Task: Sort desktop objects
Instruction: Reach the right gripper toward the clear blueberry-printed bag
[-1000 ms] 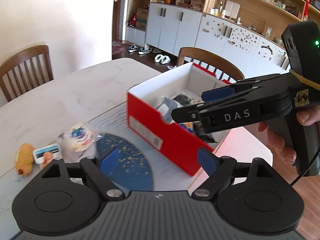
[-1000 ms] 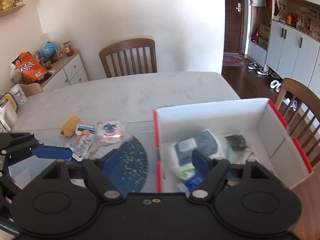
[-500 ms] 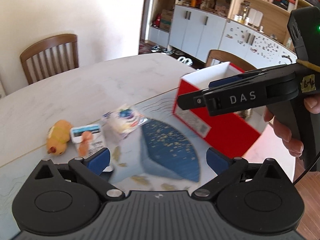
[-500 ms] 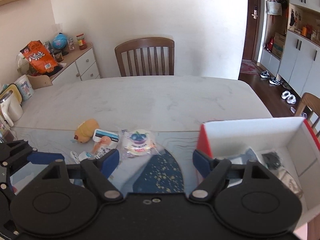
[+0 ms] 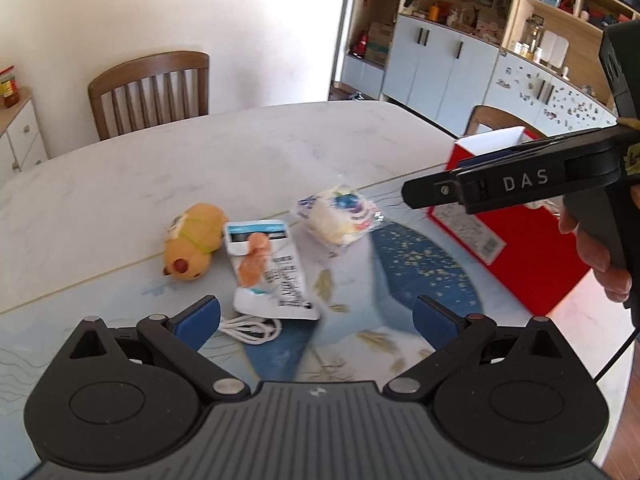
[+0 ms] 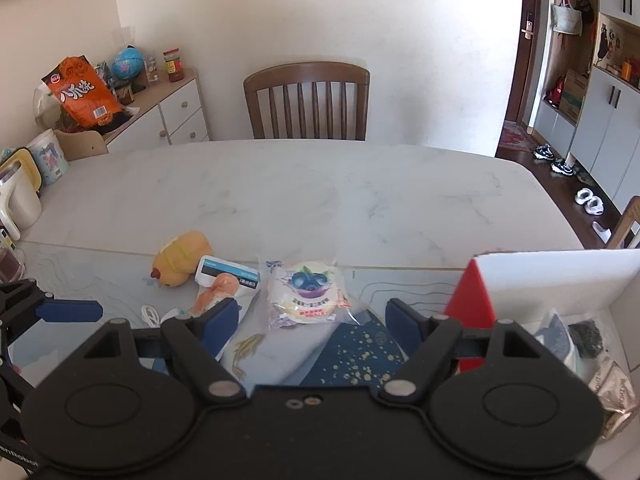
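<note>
A yellow plush toy, a white packet with an orange figure, a coiled white cable and a blueberry snack bag lie on the table. A red box holding several items stands at the right. My left gripper is open and empty above the packet and cable. My right gripper is open and empty over the snack bag; it also shows in the left wrist view.
A blue patterned mat lies under the glass top near the box. Wooden chairs stand at the far side and right. A kettle and a sideboard with a snack bag are at the left.
Both grippers have swung left, away from the red box, towards the loose items. The box has slid to the right edge of both views. Both stay open and empty.
</note>
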{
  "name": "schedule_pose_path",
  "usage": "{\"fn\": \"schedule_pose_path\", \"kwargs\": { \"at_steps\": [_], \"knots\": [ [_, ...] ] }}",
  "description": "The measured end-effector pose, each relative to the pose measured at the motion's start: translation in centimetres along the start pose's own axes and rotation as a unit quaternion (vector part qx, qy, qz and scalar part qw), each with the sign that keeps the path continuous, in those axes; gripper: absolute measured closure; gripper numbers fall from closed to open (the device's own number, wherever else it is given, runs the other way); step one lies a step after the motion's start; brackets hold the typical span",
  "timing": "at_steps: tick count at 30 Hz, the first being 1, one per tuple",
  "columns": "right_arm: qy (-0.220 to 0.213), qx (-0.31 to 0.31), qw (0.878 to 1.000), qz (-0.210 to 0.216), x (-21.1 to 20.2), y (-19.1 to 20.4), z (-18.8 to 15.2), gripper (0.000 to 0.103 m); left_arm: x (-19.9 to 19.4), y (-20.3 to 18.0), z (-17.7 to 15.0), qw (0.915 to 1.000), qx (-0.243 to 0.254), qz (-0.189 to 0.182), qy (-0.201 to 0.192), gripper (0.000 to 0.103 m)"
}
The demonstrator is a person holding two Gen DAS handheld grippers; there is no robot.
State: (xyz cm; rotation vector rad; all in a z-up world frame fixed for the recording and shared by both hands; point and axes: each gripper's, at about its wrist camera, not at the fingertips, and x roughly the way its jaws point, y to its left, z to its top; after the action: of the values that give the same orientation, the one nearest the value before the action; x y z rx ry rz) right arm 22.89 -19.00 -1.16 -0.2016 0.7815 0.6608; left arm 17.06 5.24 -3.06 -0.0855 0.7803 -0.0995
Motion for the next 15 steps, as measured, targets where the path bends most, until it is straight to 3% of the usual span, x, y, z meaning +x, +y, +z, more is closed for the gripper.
{"fn": "schedule_pose_path", "kwargs": {
  "at_steps": [11,15],
  "knots": [
    [0.011,-0.002,1.000,0.003,3.1,0.6,-0.1,0.020,2.1,3.2,-2.4,0.9997,-0.018,0.013,0.007,0.000],
    [0.020,-0.001,1.000,0.002,4.3,0.6,-0.2,0.020,3.2,3.8,-3.0,0.9996,0.004,0.026,0.010,0.000]
  ]
}}
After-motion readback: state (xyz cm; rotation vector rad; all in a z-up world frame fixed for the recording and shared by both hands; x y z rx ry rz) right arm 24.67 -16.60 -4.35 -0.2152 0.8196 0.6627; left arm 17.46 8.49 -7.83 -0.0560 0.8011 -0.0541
